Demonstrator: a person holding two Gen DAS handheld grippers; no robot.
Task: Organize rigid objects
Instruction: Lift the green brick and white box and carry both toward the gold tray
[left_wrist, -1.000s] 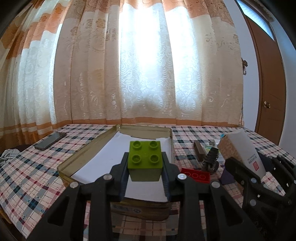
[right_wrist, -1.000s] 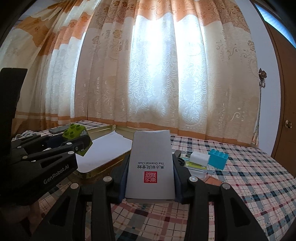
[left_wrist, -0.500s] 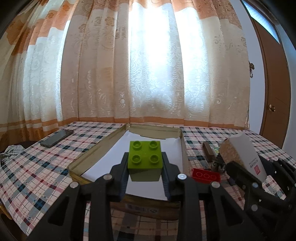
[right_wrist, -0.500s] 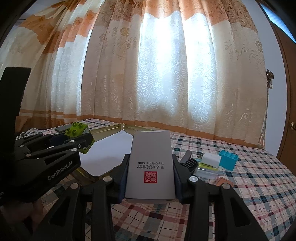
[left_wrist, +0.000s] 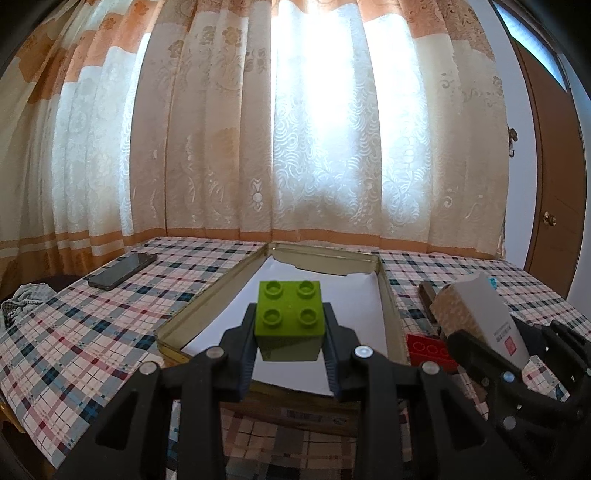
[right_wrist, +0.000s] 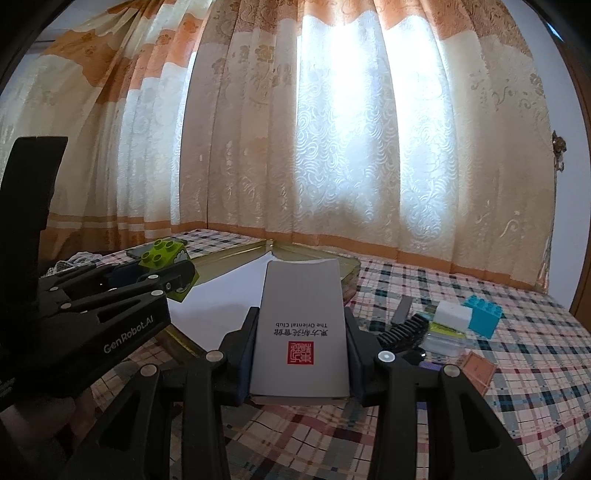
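Observation:
My left gripper (left_wrist: 290, 341) is shut on a green four-stud brick (left_wrist: 290, 315), held above the near end of a shallow gold metal tin (left_wrist: 389, 299) lined with white paper. My right gripper (right_wrist: 300, 332) is shut on a grey rectangular box (right_wrist: 301, 325) with a red seal and printed text, held above the table just right of the tin (right_wrist: 351, 275). In the right wrist view the left gripper (right_wrist: 177, 275) with its green brick (right_wrist: 164, 254) shows at the left. In the left wrist view the right gripper's fingers (left_wrist: 476, 350) and the grey box (left_wrist: 480, 314) show at the right.
A checked cloth covers the table (left_wrist: 74, 332). A phone (left_wrist: 122, 270) lies at the far left. Right of the tin lie a red brick (left_wrist: 430, 350), a black comb (right_wrist: 402, 330), a dark bar (right_wrist: 402, 310), a white block (right_wrist: 452, 315), a cyan brick (right_wrist: 484, 314) and a small brown card (right_wrist: 476, 373). Curtains hang behind.
Both grippers have drifted slightly across the table with their loads, so the tin sits further right in the left view. Both grips are unchanged.

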